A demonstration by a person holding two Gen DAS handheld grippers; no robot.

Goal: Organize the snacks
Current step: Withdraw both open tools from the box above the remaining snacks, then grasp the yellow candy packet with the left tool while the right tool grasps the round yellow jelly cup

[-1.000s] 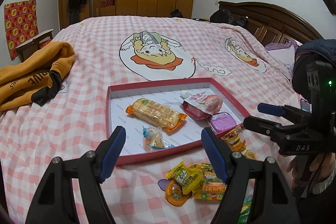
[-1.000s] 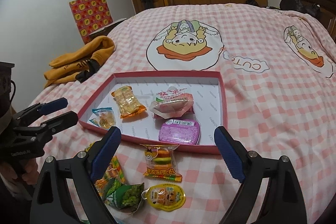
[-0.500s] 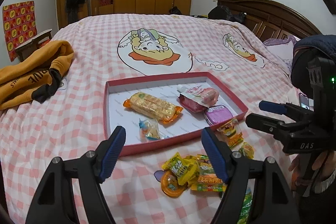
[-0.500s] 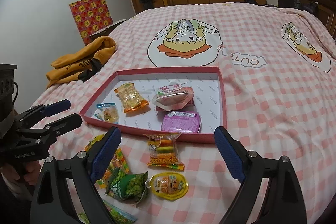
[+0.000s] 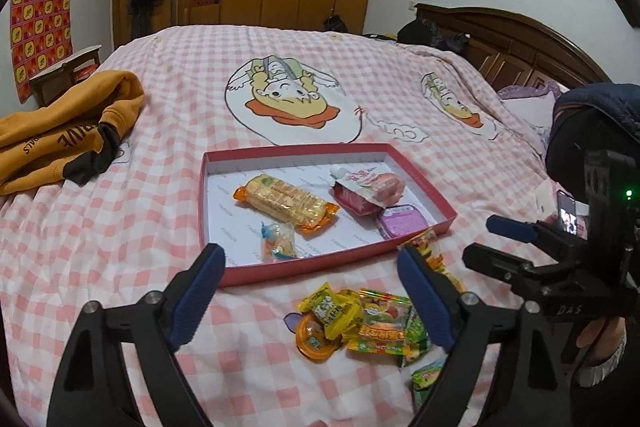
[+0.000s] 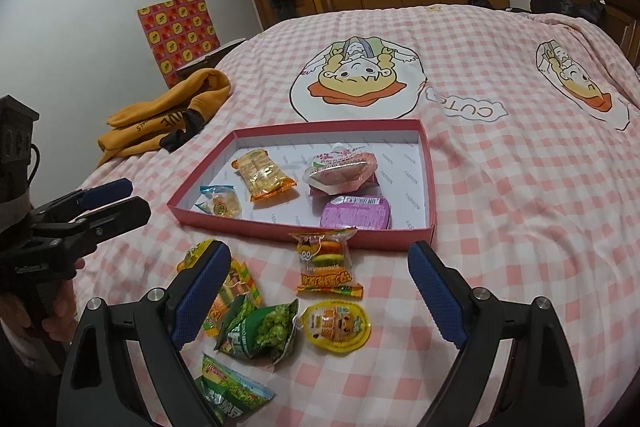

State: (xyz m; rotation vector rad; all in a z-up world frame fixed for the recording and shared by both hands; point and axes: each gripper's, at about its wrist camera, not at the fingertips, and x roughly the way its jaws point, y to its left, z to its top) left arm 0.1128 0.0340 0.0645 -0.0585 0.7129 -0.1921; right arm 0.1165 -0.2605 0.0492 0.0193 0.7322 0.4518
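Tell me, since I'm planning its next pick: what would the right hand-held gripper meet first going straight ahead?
Probably the burger-print snack packet, lying between the open right hand-held gripper and the red tray; depth is uncertain.

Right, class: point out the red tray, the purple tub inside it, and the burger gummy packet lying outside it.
red tray (image 6: 304, 228): right wrist view, on its near wall.
purple tub (image 6: 356, 213): right wrist view, on the middle of its printed lid.
burger gummy packet (image 6: 326, 263): right wrist view, on the burger picture at its middle.

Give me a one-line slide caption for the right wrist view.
Open right gripper hovers over loose snack packets on a pink checked bedspread, beside a red tray holding four snacks.
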